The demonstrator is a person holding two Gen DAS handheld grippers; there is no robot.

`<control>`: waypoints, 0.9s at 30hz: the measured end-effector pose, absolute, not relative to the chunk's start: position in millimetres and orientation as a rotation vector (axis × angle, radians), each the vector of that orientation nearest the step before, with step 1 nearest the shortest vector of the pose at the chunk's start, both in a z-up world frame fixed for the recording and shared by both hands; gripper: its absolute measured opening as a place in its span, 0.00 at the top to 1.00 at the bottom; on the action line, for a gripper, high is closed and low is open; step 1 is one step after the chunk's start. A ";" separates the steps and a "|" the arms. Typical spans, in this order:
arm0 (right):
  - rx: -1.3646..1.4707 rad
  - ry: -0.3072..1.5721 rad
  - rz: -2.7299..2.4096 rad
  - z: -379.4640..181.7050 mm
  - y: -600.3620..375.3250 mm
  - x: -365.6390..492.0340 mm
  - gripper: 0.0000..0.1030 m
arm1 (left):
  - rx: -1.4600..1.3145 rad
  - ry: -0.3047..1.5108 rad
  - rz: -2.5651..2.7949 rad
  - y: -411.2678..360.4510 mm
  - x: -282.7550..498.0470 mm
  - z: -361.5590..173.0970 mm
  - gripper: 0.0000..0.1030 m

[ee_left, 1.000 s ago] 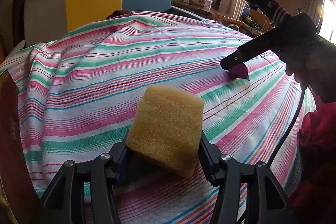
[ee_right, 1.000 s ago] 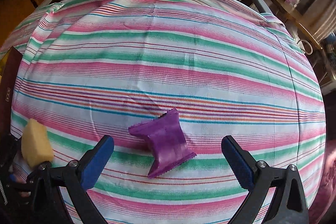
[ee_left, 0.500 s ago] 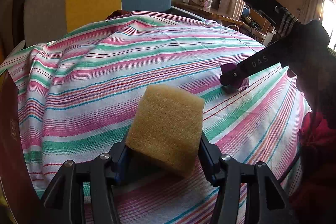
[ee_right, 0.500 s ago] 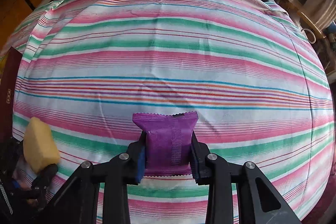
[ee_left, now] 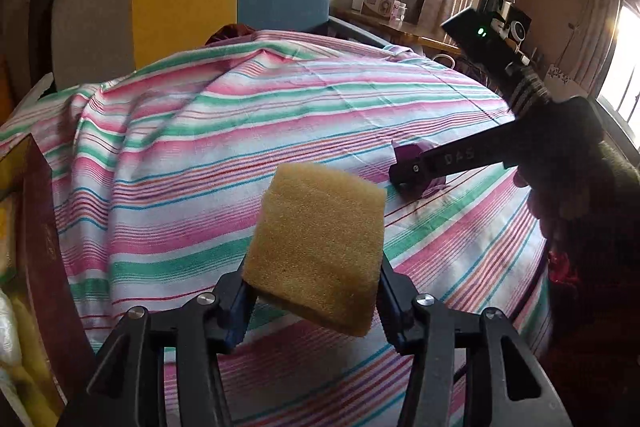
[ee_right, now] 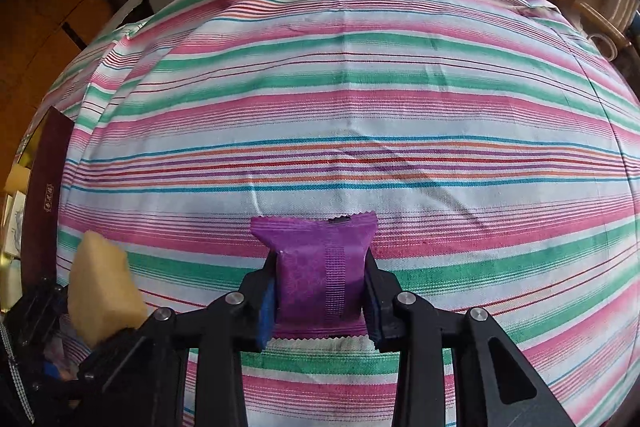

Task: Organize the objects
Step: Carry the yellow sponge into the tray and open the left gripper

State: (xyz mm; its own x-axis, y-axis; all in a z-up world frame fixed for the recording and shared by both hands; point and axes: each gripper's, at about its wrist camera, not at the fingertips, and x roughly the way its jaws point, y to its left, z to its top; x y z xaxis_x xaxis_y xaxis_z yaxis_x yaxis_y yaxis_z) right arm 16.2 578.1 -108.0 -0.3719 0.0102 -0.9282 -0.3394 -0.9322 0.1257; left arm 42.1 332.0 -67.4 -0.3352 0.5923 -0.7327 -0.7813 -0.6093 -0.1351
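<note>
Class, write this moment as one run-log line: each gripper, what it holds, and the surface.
left gripper: closing on sponge | right gripper: shut on purple packet | surface: striped cloth

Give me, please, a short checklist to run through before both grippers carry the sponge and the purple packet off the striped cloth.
1. Left gripper on the yellow sponge: ok; the sponge sits between its fingers, jaws closing on it.
2. Sponge clear of the striped cloth: ok, it is held above it.
3. Right gripper on the purple packet: ok, both pads press its sides.
4. Packet lifted off the cloth: cannot tell; its lower edge is close to the fabric.
5. Grippers apart from each other: ok, there is a gap between them.
6. Room in the dark red box at the left: cannot tell, mostly out of frame.
</note>
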 end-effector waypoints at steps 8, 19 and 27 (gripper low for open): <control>-1.614 0.442 2.419 -102.7 569.9 25.6 0.65 | -0.895 0.258 2.115 293.2 49.8 -13.6 0.48; -1.591 0.459 2.425 -102.3 570.8 31.3 0.64 | -0.869 0.194 2.254 226.2 34.8 17.3 0.48; -1.582 0.472 2.425 -101.8 571.2 33.6 0.63 | -0.949 0.080 2.313 169.0 12.0 8.3 0.48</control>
State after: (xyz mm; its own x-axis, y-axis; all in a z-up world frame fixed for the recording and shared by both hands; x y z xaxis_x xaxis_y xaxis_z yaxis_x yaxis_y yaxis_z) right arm 33.6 571.2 -101.8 -0.4033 -0.0006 -0.9151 -0.3424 -0.9273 0.1515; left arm 12.0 169.0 8.3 -0.5423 0.5306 -0.6515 -0.5744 -0.8000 -0.1734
